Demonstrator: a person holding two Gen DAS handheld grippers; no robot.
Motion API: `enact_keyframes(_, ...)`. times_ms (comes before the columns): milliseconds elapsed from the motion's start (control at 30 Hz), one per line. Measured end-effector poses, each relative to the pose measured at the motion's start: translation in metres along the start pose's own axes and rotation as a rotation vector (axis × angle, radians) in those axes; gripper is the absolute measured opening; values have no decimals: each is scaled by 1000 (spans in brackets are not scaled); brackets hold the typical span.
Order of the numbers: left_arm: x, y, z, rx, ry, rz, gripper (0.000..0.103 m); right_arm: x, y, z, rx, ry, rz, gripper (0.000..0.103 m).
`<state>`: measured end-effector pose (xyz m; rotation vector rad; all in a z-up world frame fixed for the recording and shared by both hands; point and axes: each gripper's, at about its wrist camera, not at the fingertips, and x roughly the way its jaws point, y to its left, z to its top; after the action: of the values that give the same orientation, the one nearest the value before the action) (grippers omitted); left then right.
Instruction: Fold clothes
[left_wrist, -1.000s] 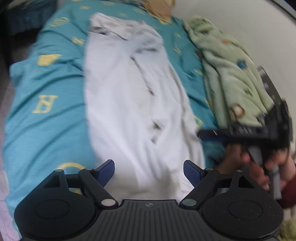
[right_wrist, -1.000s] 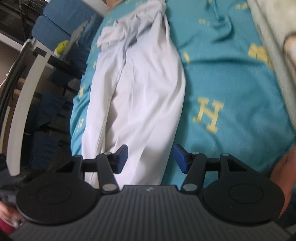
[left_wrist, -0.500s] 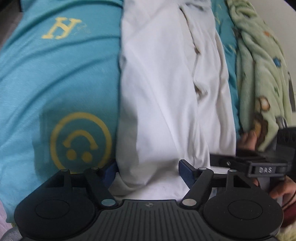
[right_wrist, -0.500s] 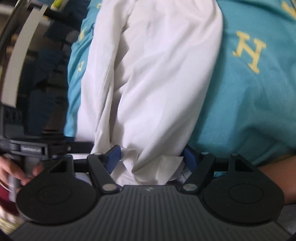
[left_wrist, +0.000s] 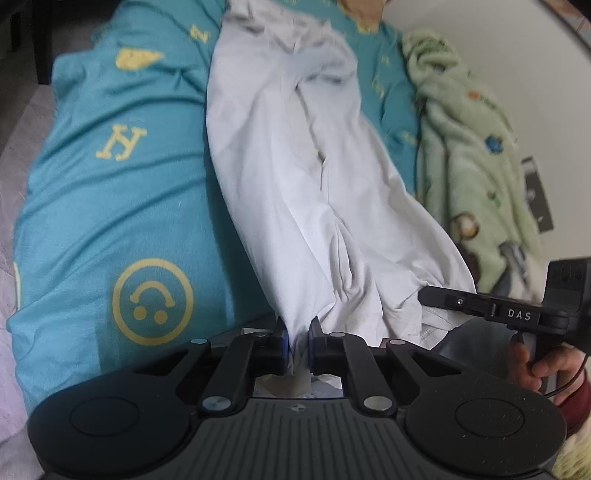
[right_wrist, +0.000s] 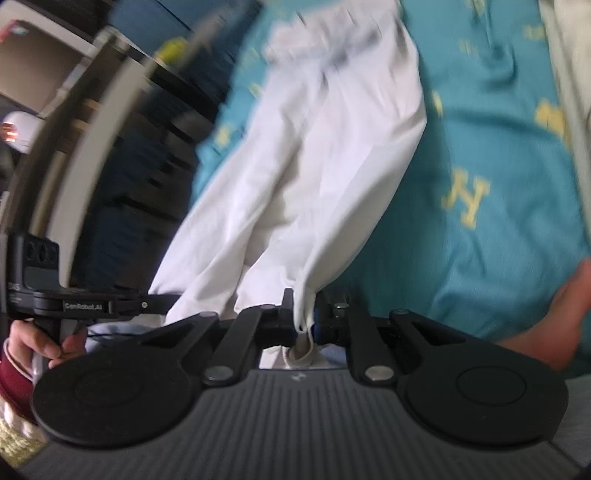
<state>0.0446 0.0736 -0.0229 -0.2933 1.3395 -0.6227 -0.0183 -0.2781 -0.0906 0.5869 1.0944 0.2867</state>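
Observation:
A white garment (left_wrist: 295, 173) lies lengthwise on a teal bedspread (left_wrist: 110, 206), folded into a long strip. My left gripper (left_wrist: 297, 334) is shut on its near left corner. My right gripper (right_wrist: 304, 317) is shut on the near right corner of the same white garment (right_wrist: 314, 155), and the near end is lifted off the bed. The right gripper also shows in the left wrist view (left_wrist: 480, 306) at the right, and the left gripper shows in the right wrist view (right_wrist: 110, 304) at the left.
A pale green fleece blanket (left_wrist: 469, 147) lies bunched along the wall on the right of the bed. A white wall (left_wrist: 517, 55) is beyond it. Dark shelving and a white frame (right_wrist: 74, 147) stand left of the bed.
Both grippers went from open around the garment's near hem to shut on its two corners. The near end has since been lifted and the views have tilted up.

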Motion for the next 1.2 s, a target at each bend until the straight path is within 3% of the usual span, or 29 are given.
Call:
enact_keyframes(167,-41,-29,-16,-30,-122,-34,9,-42,-4,4,-10,-107,35,11)
enact_keyframes(267,-56,-43,-33,-26,-154,-44,8,-57,-7,-3,-10,-139,44,11)
enact_keyframes(467,-62,-69,-80,38,-162,-47,7,-83,-10,-35,-11,-164,57,10)
enact_keyframes(833,-64,-72,-152,69,-164,-79,7,-106,-7,-82,-3,-192,46,10)
enact_keyframes(967,-71,-59,-143,23,-204,-100,6,-109,-4,-80,5,-230,46,11)
enact_keyframes(1200,-71,-64,-84,-3,-328,-95,6,-103,18,-18,-42,-334,13,11)
